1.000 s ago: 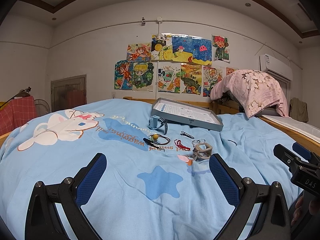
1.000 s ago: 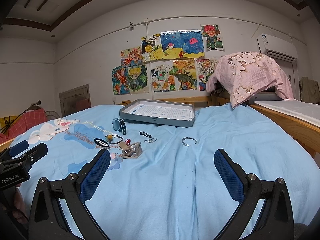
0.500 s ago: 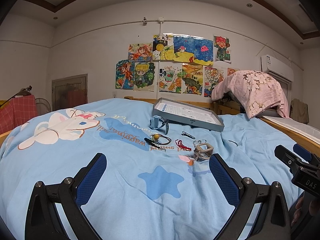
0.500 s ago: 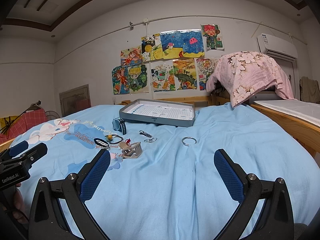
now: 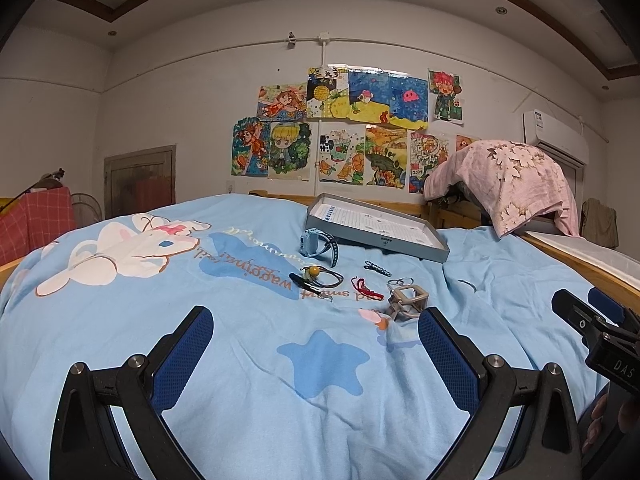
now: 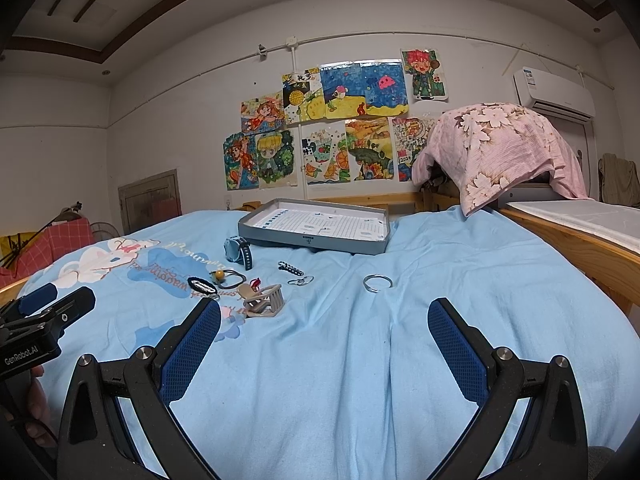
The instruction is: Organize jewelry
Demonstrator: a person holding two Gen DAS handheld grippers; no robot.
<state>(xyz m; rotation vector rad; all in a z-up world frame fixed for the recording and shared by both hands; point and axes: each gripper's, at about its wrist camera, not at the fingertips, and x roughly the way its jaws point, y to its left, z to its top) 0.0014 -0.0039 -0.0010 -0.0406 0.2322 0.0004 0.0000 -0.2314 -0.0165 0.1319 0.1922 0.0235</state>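
Observation:
A shallow grey tray (image 5: 436, 249) (image 6: 352, 245) lies on the blue bedspread, far from both grippers. In front of it sit a blue watch (image 5: 318, 242) (image 6: 239, 251), a hair tie with a yellow bead (image 5: 320, 274) (image 6: 226, 277), a black clip (image 6: 201, 284), a small dark chain (image 5: 376, 268) (image 6: 291, 268), a red piece (image 5: 364, 288), linked metal rings (image 6: 301, 280) and a beige claw clip (image 5: 408, 302) (image 6: 264, 300). A silver bangle (image 6: 377, 282) lies apart to the right. My left gripper (image 5: 316, 340) and right gripper (image 6: 324, 330) both hover open and empty above the bedspread.
Wooden bed rails (image 6: 576, 246) run along the right side. A pink floral cloth (image 5: 508, 184) (image 6: 492, 152) covers something behind the bed. Drawings hang on the far wall. A red checked cloth (image 5: 28, 220) stands at the left. A hand (image 6: 32, 400) holds the other gripper.
The left wrist view has drifted very slightly; the items sit a touch further right in it. Nothing was picked up or moved, and the right gripper is still.

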